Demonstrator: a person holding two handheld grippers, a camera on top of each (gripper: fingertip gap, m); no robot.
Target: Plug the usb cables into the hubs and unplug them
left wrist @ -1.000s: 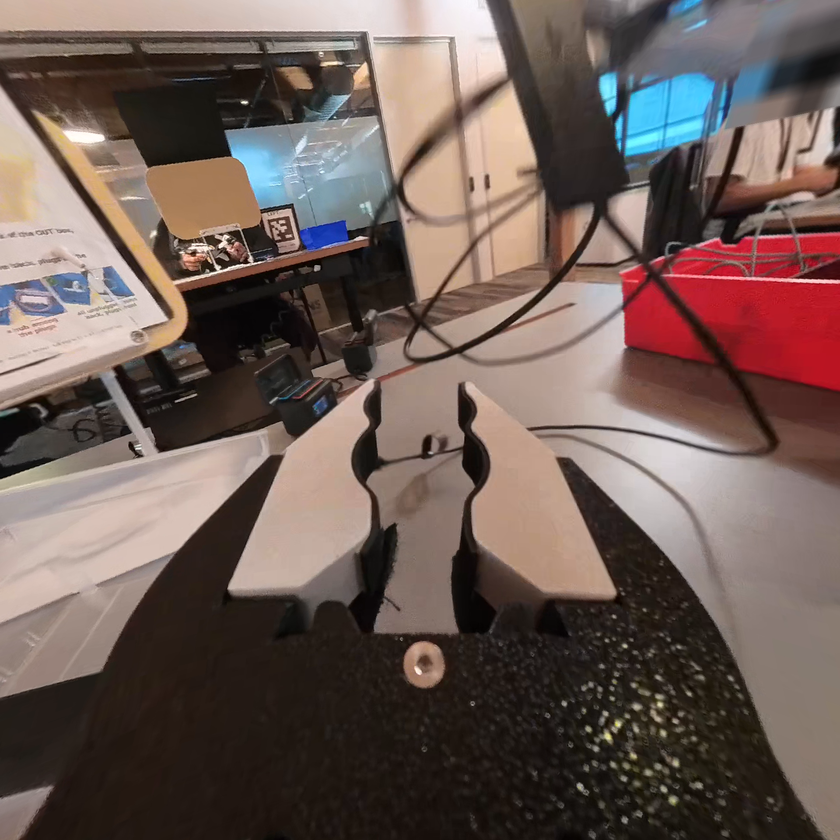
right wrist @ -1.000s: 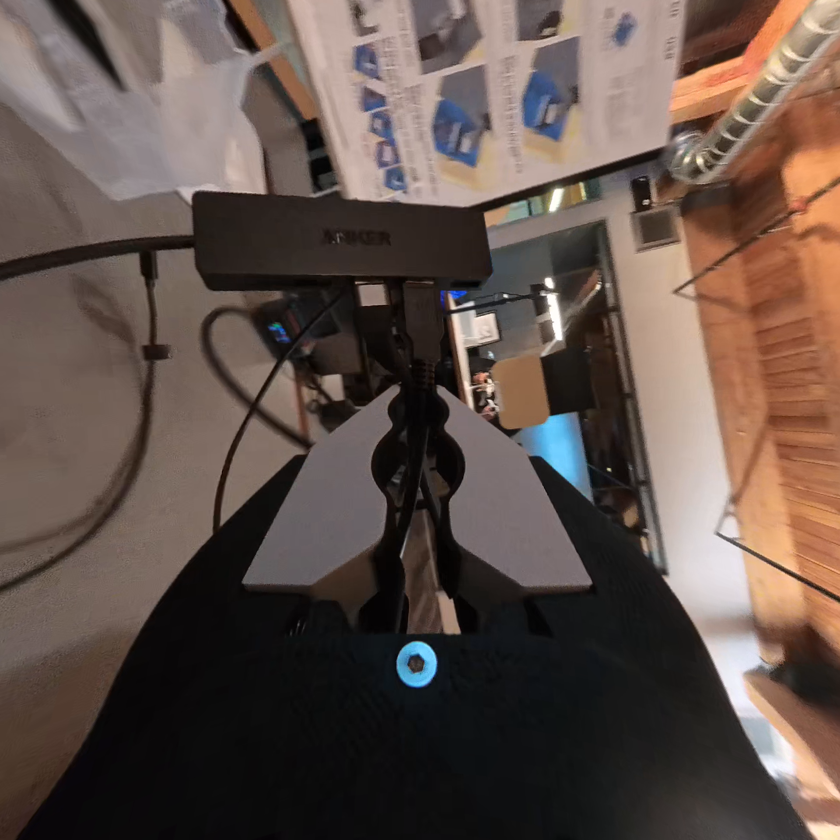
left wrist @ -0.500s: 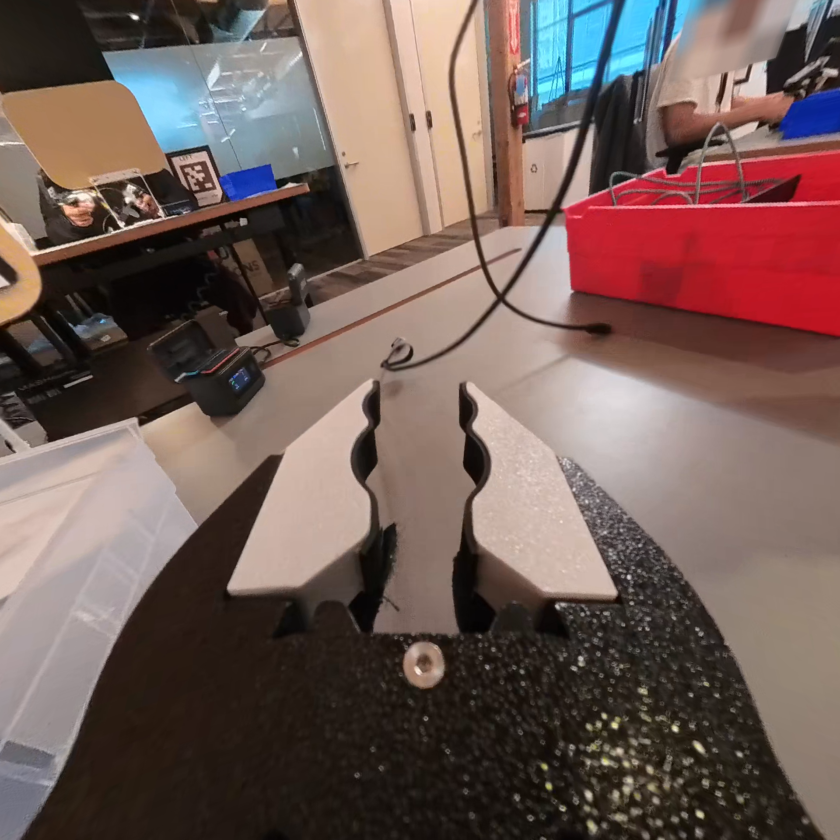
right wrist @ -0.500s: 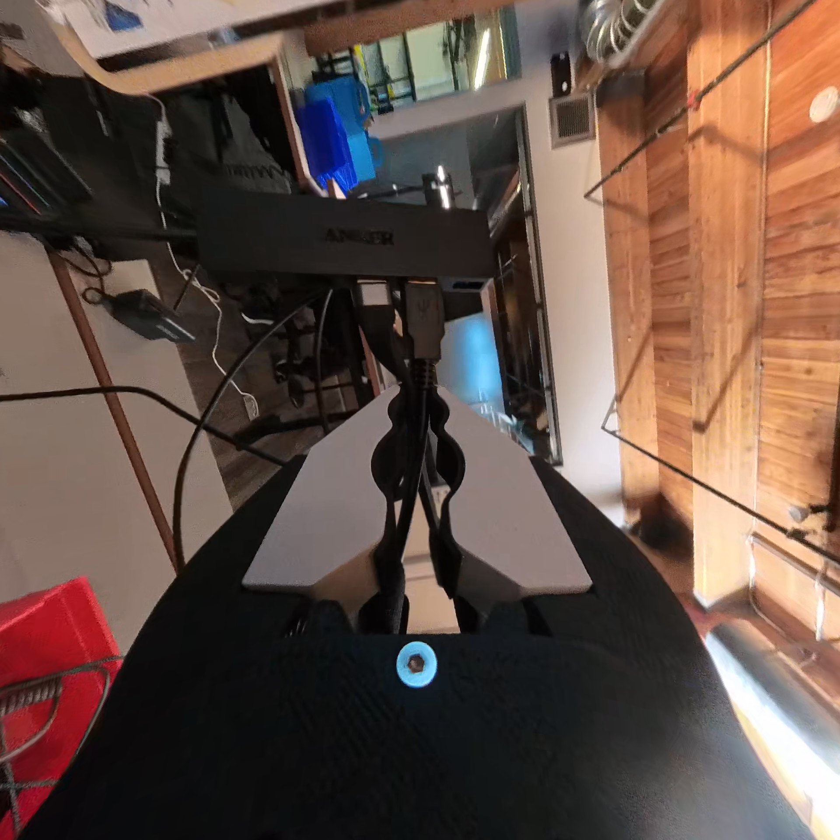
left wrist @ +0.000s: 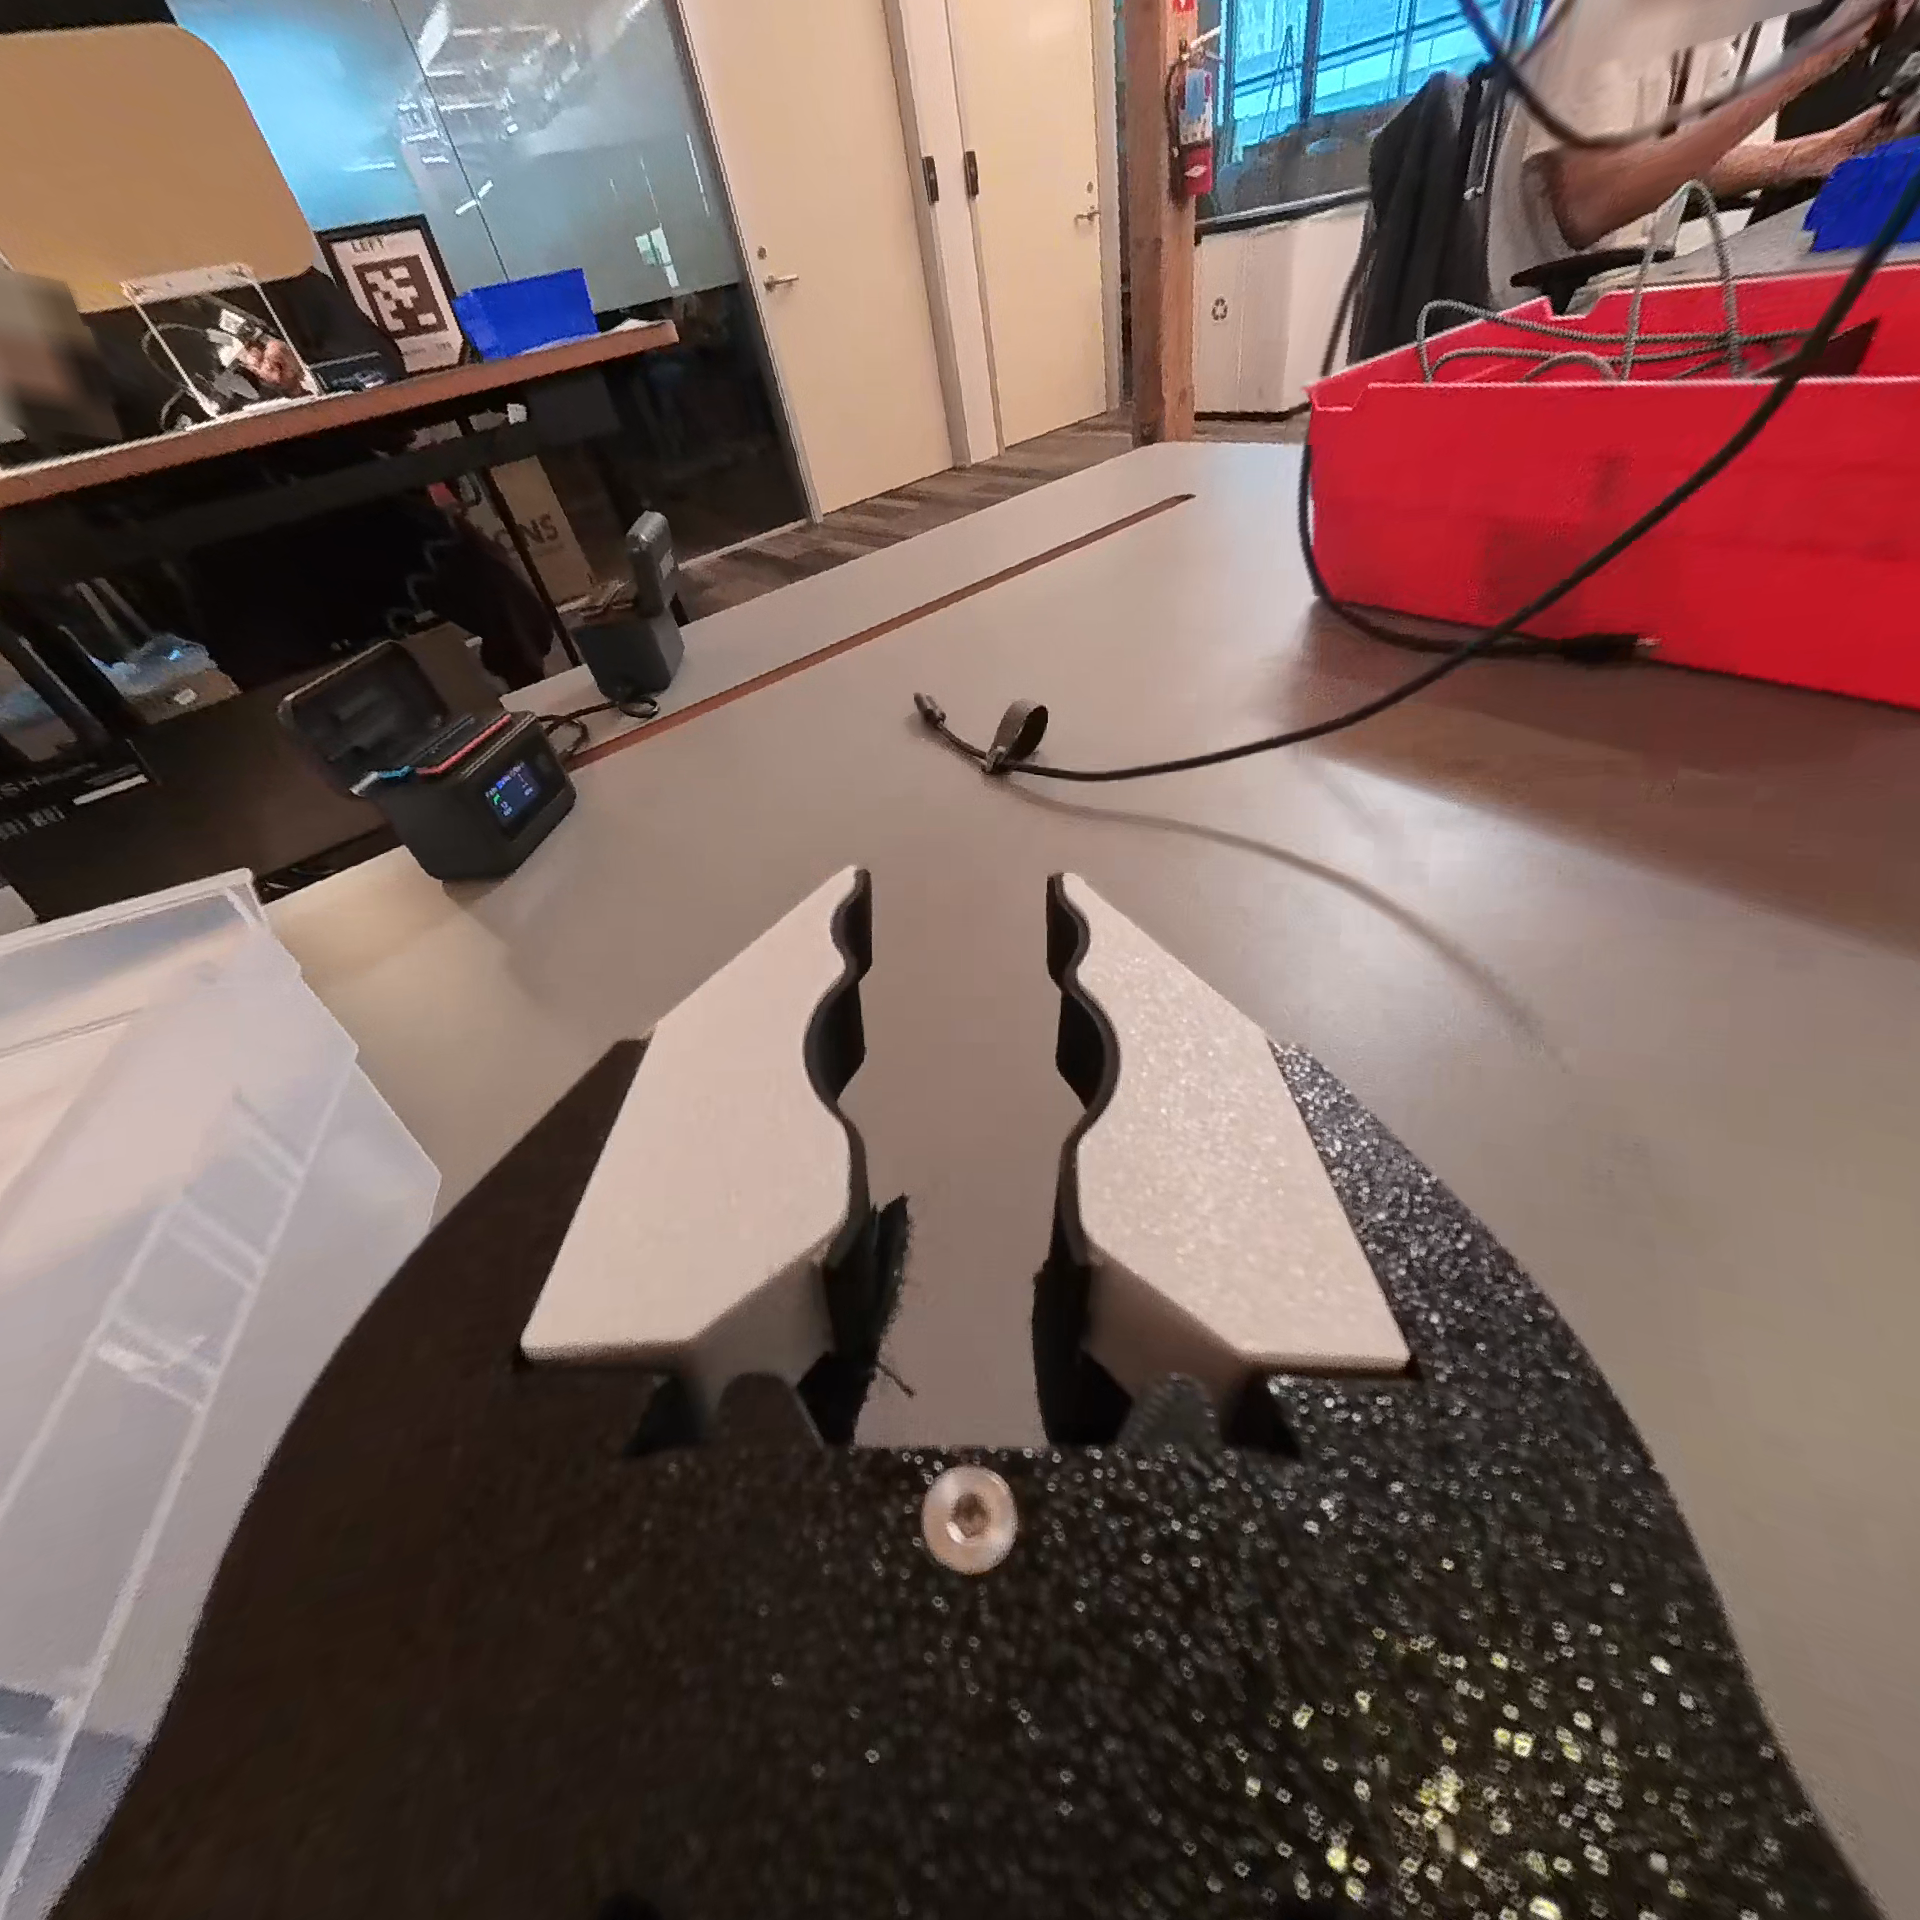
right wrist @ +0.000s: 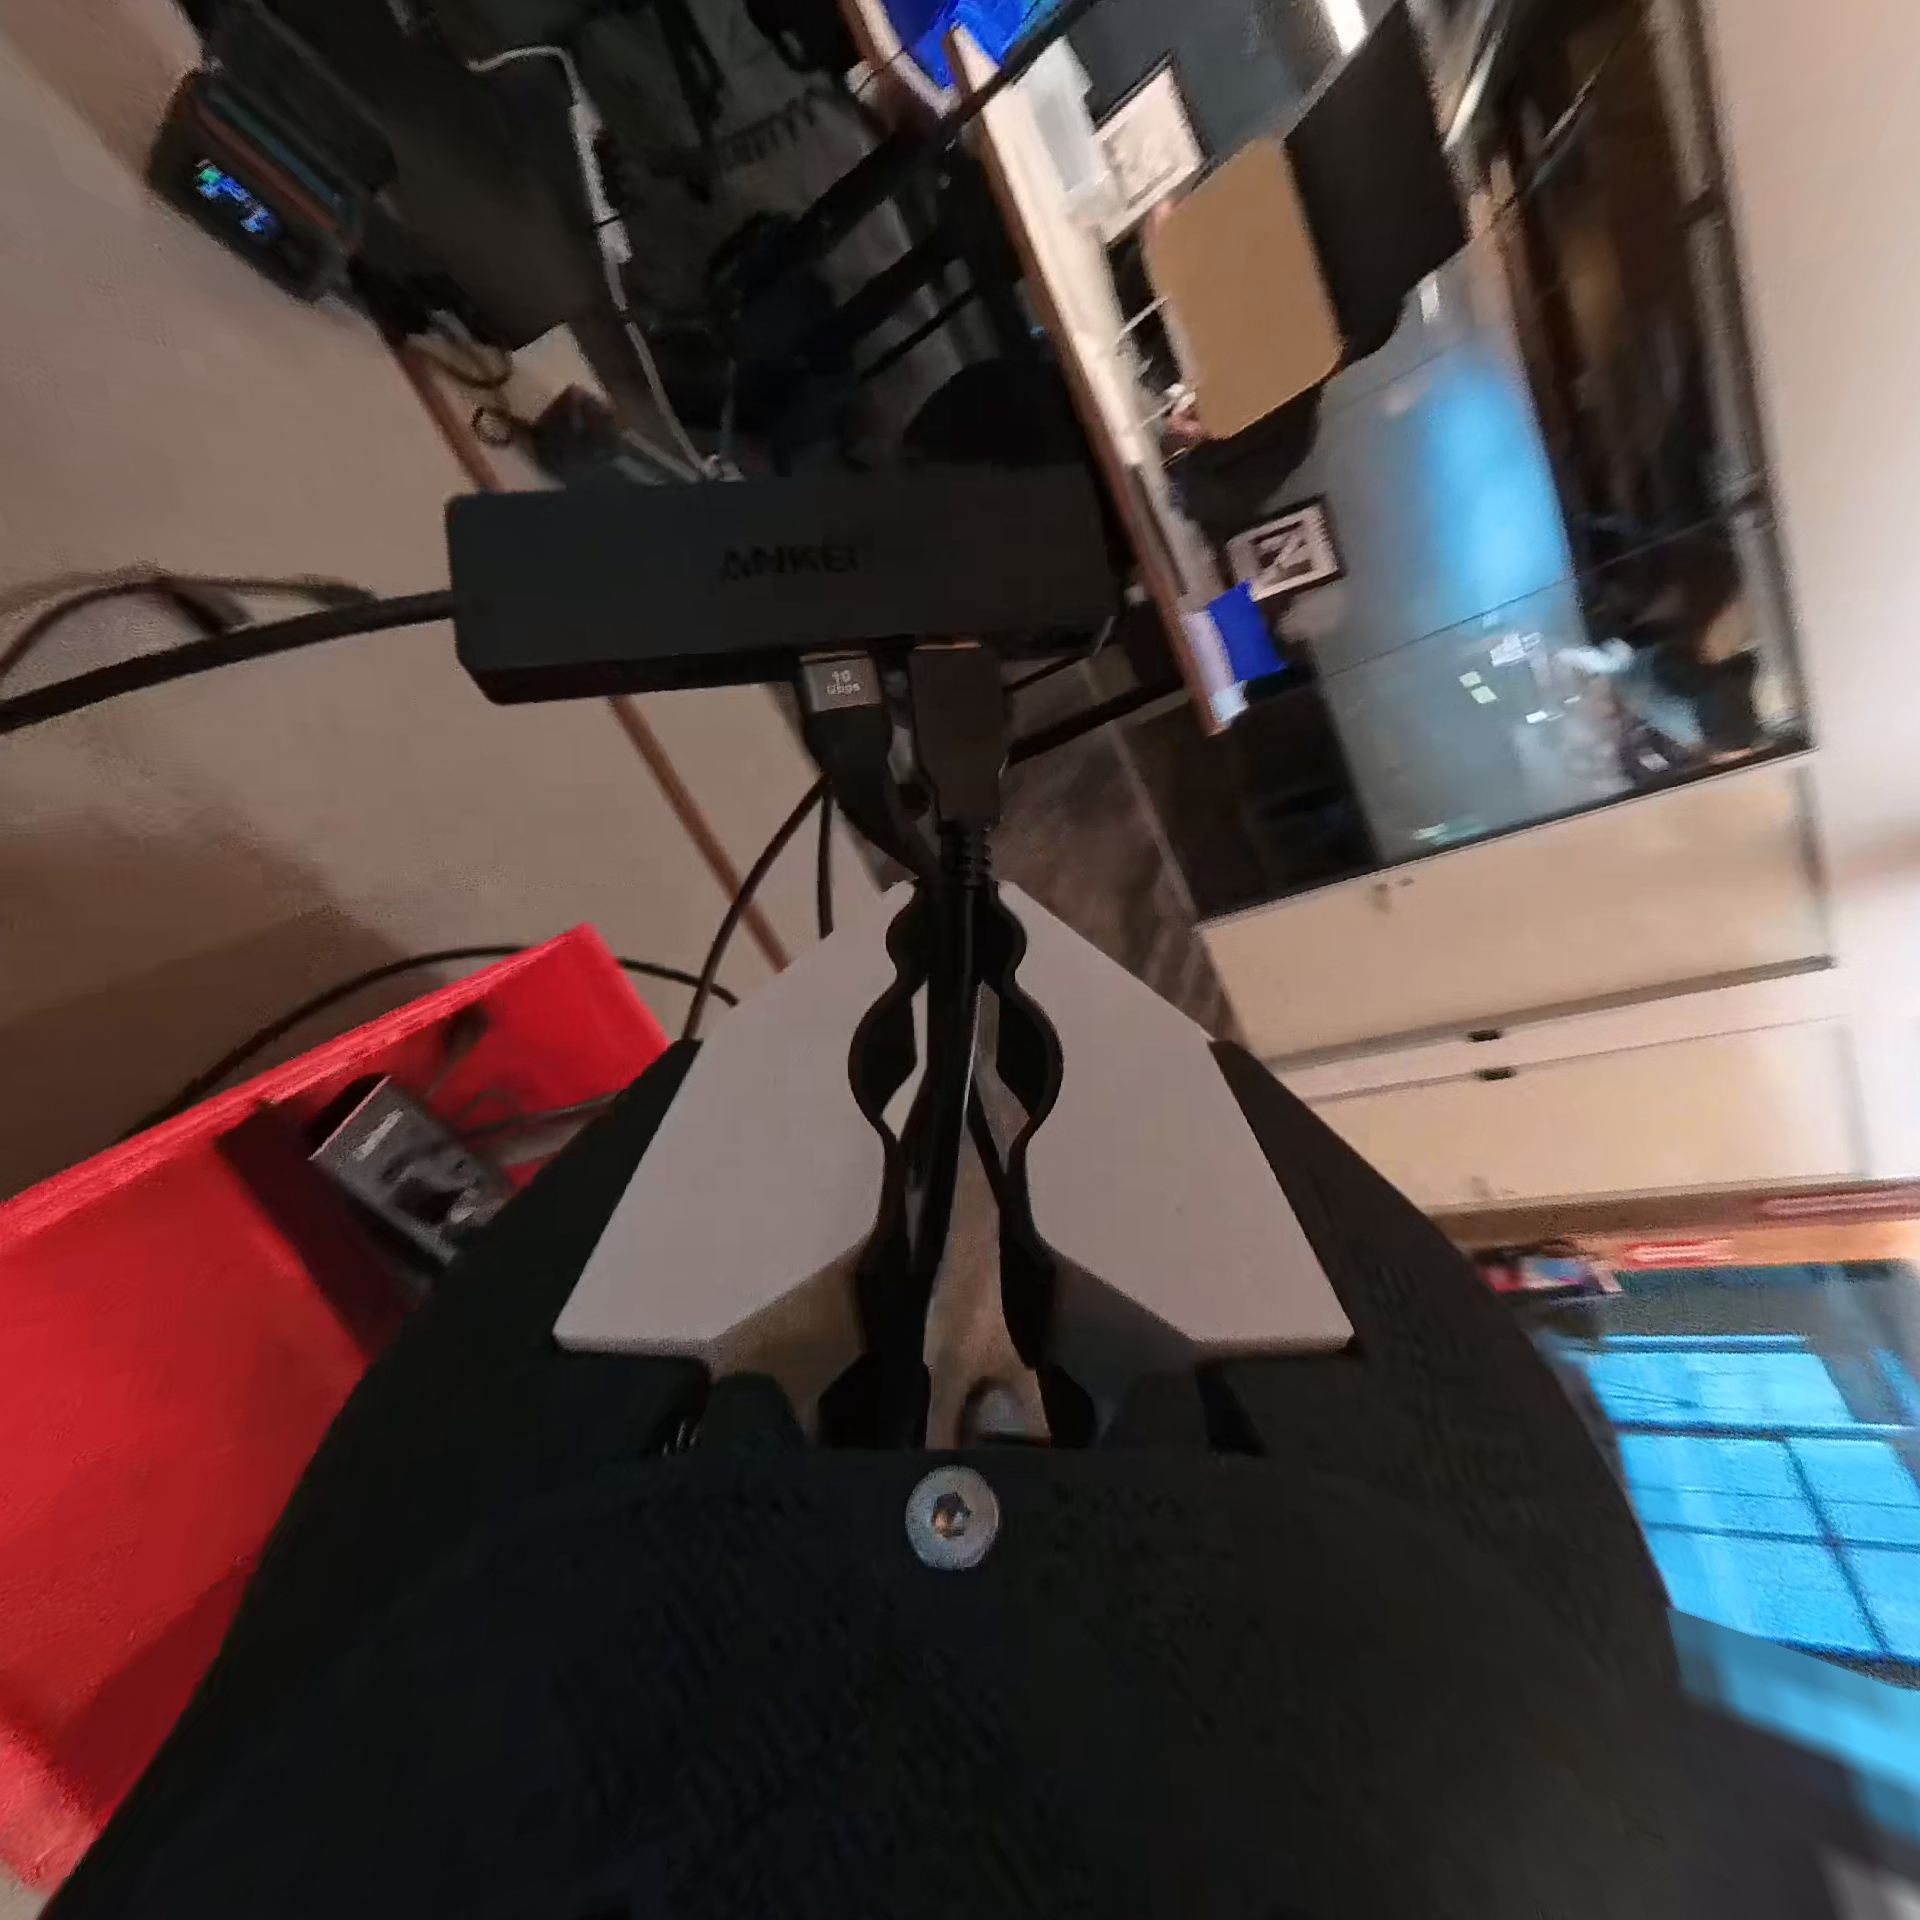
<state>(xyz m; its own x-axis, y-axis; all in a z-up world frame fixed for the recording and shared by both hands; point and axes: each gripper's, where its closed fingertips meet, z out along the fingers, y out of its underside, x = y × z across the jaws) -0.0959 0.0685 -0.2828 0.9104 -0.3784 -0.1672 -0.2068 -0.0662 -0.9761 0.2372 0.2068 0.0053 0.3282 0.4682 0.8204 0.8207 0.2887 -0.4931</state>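
My right gripper [right wrist: 956, 894] is shut on the thin black cable just behind a black USB plug [right wrist: 956, 727]. That plug sits in a black hub [right wrist: 769, 582], which hangs in the air in front of the fingers. A second plug with a grey tip [right wrist: 844, 691] sits in the port beside it. The hub's own thick lead [right wrist: 208, 655] runs off to the left. My left gripper [left wrist: 956, 883] is open and empty, low over the grey table [left wrist: 1558, 987]. A loose black cable end with a strap [left wrist: 1013, 727] lies on the table ahead of it.
A red bin [left wrist: 1610, 520] with cables stands at the right, and shows at the lower left in the right wrist view [right wrist: 208, 1195]. A black charging case [left wrist: 457, 769] sits at the far left edge. A clear plastic box [left wrist: 156, 1195] is close on the left. A person sits behind the bin. My right fingertips sit around 45 cm from my left ones.
The right gripper has swung round with the hub and cable still in its grip, bringing the red bin into view. The dangling cables have left the middle of the left view; one end now lies on the table.
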